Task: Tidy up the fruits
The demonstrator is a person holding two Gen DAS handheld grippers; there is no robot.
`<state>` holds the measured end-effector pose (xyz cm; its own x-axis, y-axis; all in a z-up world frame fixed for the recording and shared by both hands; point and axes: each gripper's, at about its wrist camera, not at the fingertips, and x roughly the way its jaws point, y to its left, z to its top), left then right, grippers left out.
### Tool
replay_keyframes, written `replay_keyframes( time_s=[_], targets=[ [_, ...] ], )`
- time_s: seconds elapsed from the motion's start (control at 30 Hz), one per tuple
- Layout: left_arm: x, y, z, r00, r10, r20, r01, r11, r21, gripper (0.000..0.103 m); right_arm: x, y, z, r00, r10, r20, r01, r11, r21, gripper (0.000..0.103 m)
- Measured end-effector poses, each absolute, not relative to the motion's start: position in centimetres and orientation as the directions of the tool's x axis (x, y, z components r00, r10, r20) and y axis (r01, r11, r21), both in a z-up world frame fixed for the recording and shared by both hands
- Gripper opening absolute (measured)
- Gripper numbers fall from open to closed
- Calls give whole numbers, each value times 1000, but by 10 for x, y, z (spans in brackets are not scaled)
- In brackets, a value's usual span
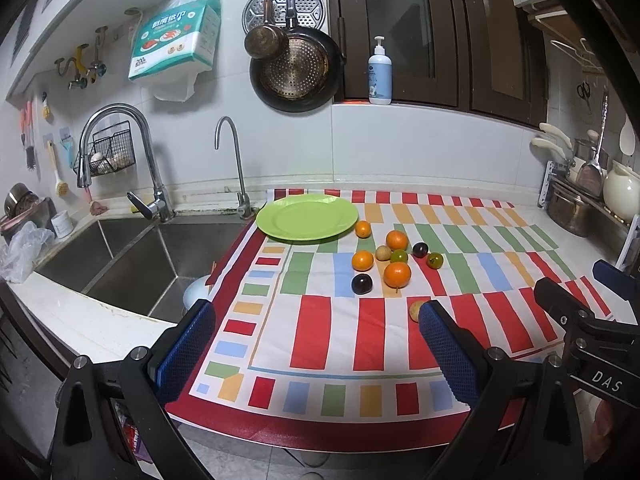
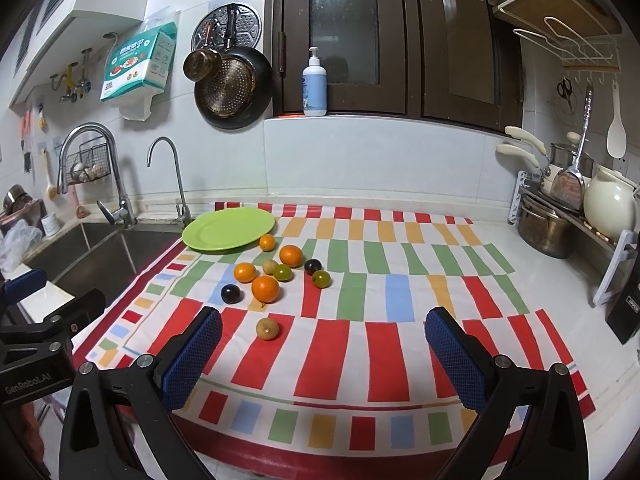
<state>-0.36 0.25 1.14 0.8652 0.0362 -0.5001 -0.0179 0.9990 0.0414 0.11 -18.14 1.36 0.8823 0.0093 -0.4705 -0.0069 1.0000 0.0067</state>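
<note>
Sink (image 1: 132,256) at far left, steel, beside the counter; not part of the job. Left gripper (image 1: 316,344) held low at the near edge of the striped cloth (image 1: 312,332), jaws spread wide, nothing between them; positioned short of the fruit, apparently waiting for a first pick. Green plate (image 1: 308,216) set at the far left corner of the cloth, bare, likely the collecting place, hence kept clear of the pile. Fruit lying loose just right of the plate: smallest orange (image 1: 363,229) nearest the plate rim, three more oranges (image 1: 397,274) around it, two dark plums (image 1: 362,283), two green tomatoes (image 1: 435,260), one small tan fruit (image 1: 383,253) in the middle of the cluster. Pieces close together, some nearly touching; none on the plate yet. Second tan fruit (image 2: 267,328) apart from the rest, nearest the operator, partly hidden behind the left gripper's right finger in the left view. Right gripper (image 2: 322,348) likewise low at the near edge, jaws fully apart and empty, stray tan fruit just ahead of its left finger (image 2: 192,356); probably the easiest first target. Pots and jug (image 2: 608,204) at far right, well away from the work.
</note>
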Motion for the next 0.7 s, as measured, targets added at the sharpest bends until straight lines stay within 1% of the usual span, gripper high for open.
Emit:
replay_keyframes(
  time_s=[0.7],
  targets=[
    [-3, 1, 9, 866, 34, -498, -15, 999, 42, 103, 3, -183, 13, 880, 8, -475, -6, 1000, 6, 103]
  ],
)
